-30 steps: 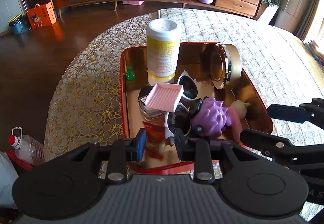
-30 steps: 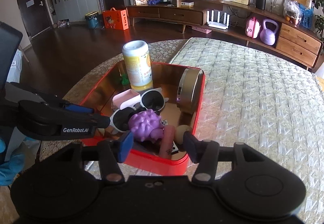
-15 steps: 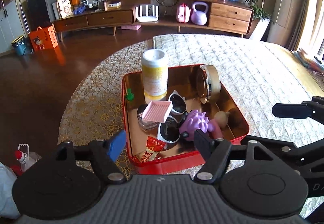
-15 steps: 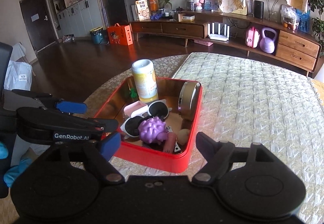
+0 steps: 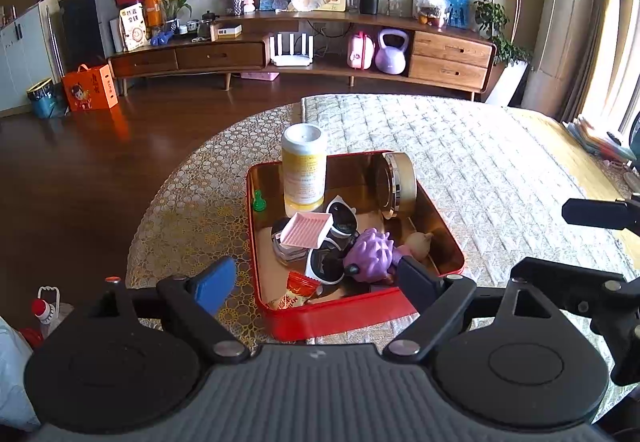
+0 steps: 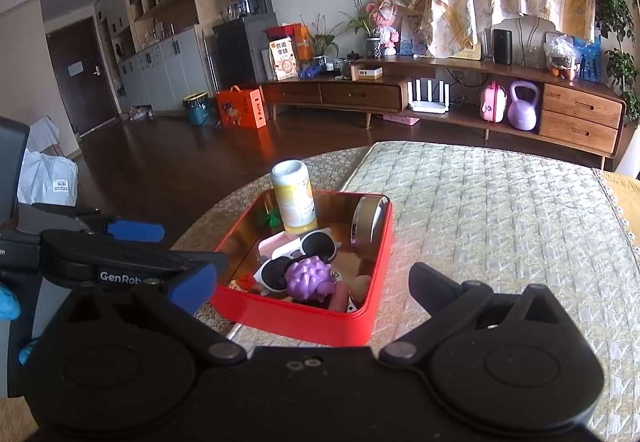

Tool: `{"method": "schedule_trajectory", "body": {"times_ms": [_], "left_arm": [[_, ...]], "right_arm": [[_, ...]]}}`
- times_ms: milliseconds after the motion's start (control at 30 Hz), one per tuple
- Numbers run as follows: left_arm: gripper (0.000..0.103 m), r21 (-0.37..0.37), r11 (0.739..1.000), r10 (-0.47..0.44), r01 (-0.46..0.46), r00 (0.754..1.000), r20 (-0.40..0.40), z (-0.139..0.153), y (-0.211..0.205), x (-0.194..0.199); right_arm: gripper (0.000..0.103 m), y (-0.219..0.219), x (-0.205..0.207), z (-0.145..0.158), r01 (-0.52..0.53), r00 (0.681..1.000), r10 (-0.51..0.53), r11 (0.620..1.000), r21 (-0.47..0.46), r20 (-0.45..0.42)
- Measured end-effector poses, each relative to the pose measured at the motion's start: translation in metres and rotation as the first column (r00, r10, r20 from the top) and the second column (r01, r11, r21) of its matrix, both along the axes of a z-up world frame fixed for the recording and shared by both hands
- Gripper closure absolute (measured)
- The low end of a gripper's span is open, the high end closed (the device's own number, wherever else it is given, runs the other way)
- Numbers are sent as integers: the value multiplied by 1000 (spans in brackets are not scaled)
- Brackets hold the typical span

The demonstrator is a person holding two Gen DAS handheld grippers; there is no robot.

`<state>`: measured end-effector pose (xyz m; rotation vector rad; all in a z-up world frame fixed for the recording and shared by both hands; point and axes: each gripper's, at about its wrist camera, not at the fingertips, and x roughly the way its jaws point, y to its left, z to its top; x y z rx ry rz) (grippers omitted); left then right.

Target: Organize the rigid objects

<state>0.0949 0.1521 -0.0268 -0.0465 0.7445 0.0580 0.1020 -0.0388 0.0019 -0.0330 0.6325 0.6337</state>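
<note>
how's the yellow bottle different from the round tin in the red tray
The bottle stands upright on its base; the round tin is tipped on edge, leaning at the tray's right wall. The bottle is tall, narrow, white and yellow; the tin is flat, wide and gold with a silver rim. The bottle stands at the back left, the tin at the back right. Both are cylinders inside the tray.
</note>
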Motion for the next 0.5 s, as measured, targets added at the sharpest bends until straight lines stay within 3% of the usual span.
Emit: {"method": "schedule_trajectory", "body": {"times_ms": [133,500], "left_arm": [[0,8,1000,2,-2,1000,31,4,-2,-10],[0,17,1000,-12,11,999,46,9,-13,-31]], "right_arm": [[0,-6,-6,1,15,1000,-15,1000,16,8],[0,-14,-19,3,40,999,-41,999,22,31]]}}
